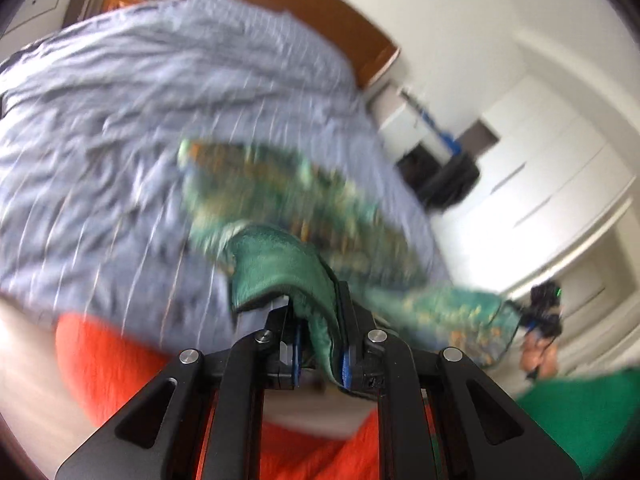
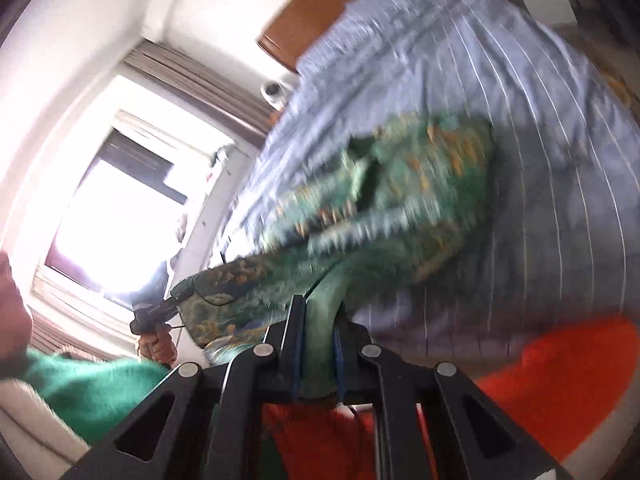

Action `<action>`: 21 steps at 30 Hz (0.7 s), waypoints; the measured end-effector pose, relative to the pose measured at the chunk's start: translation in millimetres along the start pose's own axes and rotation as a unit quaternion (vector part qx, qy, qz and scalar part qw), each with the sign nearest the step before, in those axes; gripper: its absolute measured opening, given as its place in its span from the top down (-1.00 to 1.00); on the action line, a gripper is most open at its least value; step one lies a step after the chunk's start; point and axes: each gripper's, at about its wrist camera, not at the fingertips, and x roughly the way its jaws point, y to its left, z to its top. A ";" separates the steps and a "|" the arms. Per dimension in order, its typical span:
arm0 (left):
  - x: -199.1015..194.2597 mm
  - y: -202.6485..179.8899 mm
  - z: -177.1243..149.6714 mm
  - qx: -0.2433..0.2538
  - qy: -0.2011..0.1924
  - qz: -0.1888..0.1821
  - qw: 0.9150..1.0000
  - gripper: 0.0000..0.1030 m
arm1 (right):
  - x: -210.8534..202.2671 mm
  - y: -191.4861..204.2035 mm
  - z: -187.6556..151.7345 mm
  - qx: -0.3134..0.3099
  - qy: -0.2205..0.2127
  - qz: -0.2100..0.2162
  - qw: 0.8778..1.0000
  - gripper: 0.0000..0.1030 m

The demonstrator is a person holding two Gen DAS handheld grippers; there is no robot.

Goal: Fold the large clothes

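Note:
A green patterned garment (image 1: 280, 188) with orange and gold specks hangs stretched above the bed, blurred by motion. My left gripper (image 1: 320, 312) is shut on one edge of it; the plain green inner side folds over the fingers. My right gripper (image 2: 320, 316) is shut on another edge of the garment (image 2: 400, 200). In the left wrist view the right gripper (image 1: 544, 308) shows at the far end of the cloth. In the right wrist view the left gripper (image 2: 156, 312) shows at the opposite end.
A bed with a blue-grey striped cover (image 1: 140, 120) and a wooden headboard (image 1: 304, 12) lies under the garment. Orange cloth (image 1: 120, 360) and a green cloth (image 2: 92, 384) lie near. White cupboards (image 1: 552, 168) and a bright window (image 2: 120, 220) stand to the sides.

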 end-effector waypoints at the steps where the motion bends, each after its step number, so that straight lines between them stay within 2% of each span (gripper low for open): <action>1: 11.5 2.9 19.3 -0.002 -0.010 -0.002 1.000 0.76 | 3.0 -4.4 17.6 -0.013 -0.020 0.003 1.000 0.76; 4: 54.6 11.1 71.7 -0.011 -0.027 0.023 0.999 0.76 | 19.9 -27.1 70.4 -0.021 -0.060 0.012 0.998 0.76; 8: 122.4 22.4 127.8 -0.002 -0.033 0.065 0.997 0.76 | 58.1 -70.2 132.6 0.009 -0.106 0.021 0.994 0.76; 11: 172.5 43.6 148.8 -0.006 -0.017 0.098 0.995 0.75 | 98.2 -111.1 169.7 0.043 -0.115 0.013 0.992 0.76; 13: 204.3 60.7 154.1 -0.011 -0.004 0.120 0.993 0.72 | 129.1 -143.3 180.9 0.071 -0.107 0.004 0.992 0.76; 16: 244.2 82.3 151.4 -0.025 0.020 0.162 0.986 0.52 | 173.2 -187.5 187.2 0.128 -0.100 -0.030 0.986 0.76; 18: 258.1 93.1 147.7 -0.040 0.034 0.171 0.984 0.33 | 191.2 -206.7 182.1 0.164 -0.100 -0.044 0.980 0.70; 19: 258.9 96.4 147.4 -0.052 0.037 0.162 0.985 0.24 | 198.9 -217.4 177.3 0.190 -0.104 -0.042 0.975 0.65; 20: 255.6 99.7 148.3 -0.068 0.035 0.136 0.988 -0.01 | 202.8 -225.3 173.3 0.214 -0.112 -0.032 0.970 0.53; 21: 248.9 101.4 150.2 -0.079 0.029 0.112 0.990 -0.22 | 204.2 -234.2 170.1 0.248 -0.123 -0.014 0.961 0.29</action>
